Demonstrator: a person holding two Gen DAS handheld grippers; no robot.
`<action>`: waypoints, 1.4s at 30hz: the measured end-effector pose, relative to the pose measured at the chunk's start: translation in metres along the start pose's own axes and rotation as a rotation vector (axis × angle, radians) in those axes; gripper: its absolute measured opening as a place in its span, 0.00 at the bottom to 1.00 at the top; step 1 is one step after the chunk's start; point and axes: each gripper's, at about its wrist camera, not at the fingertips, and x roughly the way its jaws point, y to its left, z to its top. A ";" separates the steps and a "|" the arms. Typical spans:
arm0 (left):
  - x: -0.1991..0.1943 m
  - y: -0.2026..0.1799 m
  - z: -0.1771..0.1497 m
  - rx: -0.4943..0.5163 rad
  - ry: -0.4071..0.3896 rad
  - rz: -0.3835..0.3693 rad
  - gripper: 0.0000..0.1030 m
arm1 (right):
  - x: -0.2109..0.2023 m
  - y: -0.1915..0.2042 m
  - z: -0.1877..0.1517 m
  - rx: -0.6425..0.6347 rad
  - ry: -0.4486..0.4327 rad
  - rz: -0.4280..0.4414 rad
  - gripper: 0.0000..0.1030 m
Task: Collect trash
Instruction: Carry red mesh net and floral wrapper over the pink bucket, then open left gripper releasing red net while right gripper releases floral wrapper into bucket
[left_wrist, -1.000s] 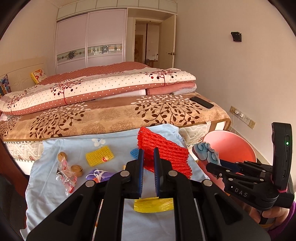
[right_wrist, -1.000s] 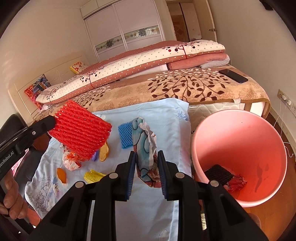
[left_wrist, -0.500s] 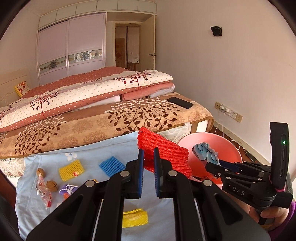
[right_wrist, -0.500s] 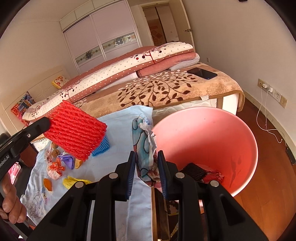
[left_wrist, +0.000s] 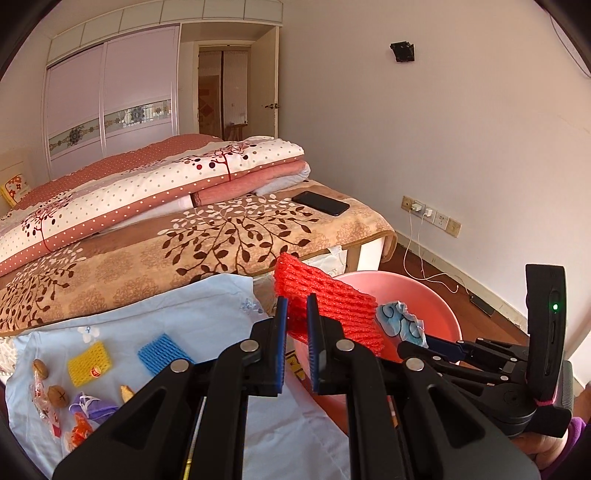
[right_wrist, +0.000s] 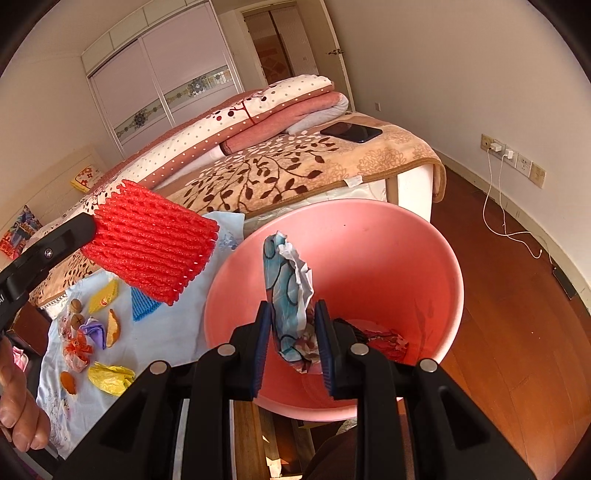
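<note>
While my left gripper (left_wrist: 295, 325) is clamped on the red foam fruit net (left_wrist: 332, 306) at the near rim of the round pink plastic basin (right_wrist: 436, 258), my right gripper (right_wrist: 291, 328) pinches the crumpled blue patterned wrapper (right_wrist: 290, 284) directly above the basin's inside.

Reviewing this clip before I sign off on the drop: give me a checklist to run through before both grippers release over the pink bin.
1. Right gripper shut on the crumpled wrapper: ok.
2. Wrapper over the pink bin opening: ok.
3. Left gripper shut on the red foam net: ok.
4. Red foam net fully over the bin: not ok; in the right wrist view it hangs over the blue cloth.
5. Room in the bin: ok, only a few pieces at the bottom.
6. Net clear of the right gripper: cannot tell.
</note>
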 end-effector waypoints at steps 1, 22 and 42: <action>0.004 -0.002 0.001 0.001 0.004 -0.004 0.09 | 0.001 -0.002 0.000 0.003 0.002 -0.004 0.23; 0.049 -0.023 -0.006 0.019 0.082 -0.040 0.09 | 0.021 -0.025 -0.005 0.042 0.041 -0.048 0.24; 0.050 -0.027 -0.006 -0.020 0.085 -0.140 0.34 | 0.019 -0.034 -0.006 0.065 0.027 -0.081 0.33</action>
